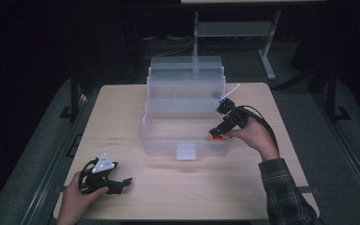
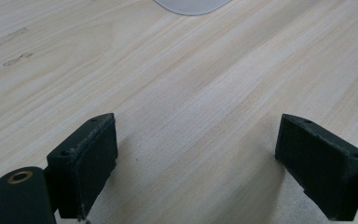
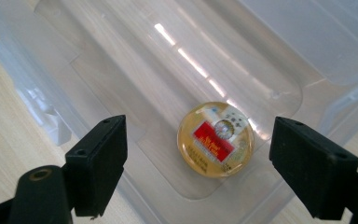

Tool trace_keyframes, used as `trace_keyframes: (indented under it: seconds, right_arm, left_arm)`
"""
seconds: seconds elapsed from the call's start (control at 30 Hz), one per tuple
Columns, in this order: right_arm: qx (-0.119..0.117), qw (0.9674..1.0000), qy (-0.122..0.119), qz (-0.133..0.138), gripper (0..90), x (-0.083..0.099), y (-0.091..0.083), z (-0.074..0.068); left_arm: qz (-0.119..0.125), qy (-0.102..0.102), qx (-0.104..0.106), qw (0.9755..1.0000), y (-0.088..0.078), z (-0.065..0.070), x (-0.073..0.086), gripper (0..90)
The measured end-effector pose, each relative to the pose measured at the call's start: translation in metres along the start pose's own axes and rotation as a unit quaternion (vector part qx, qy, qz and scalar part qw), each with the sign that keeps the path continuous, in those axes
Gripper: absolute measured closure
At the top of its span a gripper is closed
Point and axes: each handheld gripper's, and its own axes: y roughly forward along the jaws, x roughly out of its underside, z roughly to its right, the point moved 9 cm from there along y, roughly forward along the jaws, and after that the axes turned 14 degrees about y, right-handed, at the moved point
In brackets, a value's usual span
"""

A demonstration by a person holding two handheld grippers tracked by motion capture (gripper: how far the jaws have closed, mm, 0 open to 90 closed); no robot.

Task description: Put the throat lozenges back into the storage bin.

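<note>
Right gripper (image 3: 198, 165) jaws spread over clear plastic tiered storage box (image 1: 186, 112), small round yellow tin with red label (image 3: 215, 139) on box floor between them, left gripper (image 2: 198, 168) jaws spread above bare light wooden table (image 2: 191, 79).

Light wood-grain bench (image 1: 122, 122), few faint dark marks (image 1: 115, 139) on left part. Dark surroundings. Grey floor (image 1: 304, 112) around bench, dark rails along both sides. Behind bench, grey metal frame of second table (image 1: 267, 51), slanted leg ending in foot on floor. Loose cables (image 1: 176, 46) on floor behind bench. In left gripper view, same marks (image 2: 7, 39) near upper left on wood.
</note>
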Motion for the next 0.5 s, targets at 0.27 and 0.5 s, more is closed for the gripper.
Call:
trace_keyframes:
  seconds: [0.27,0.5]
  right_arm:
    - [0.001,0.9998,0.003,0.018,18.9,0.004,-0.015,0.003]
    - [0.006,0.9996,0.011,0.027,16.6,0.015,-0.025,0.012]
  left_arm:
    - [0.0,0.0,0.0,1.0,0.0,0.0,0.0,12.0]
    - [0.0,0.0,-0.001,1.0,0.0,0.0,0.0,11.9]
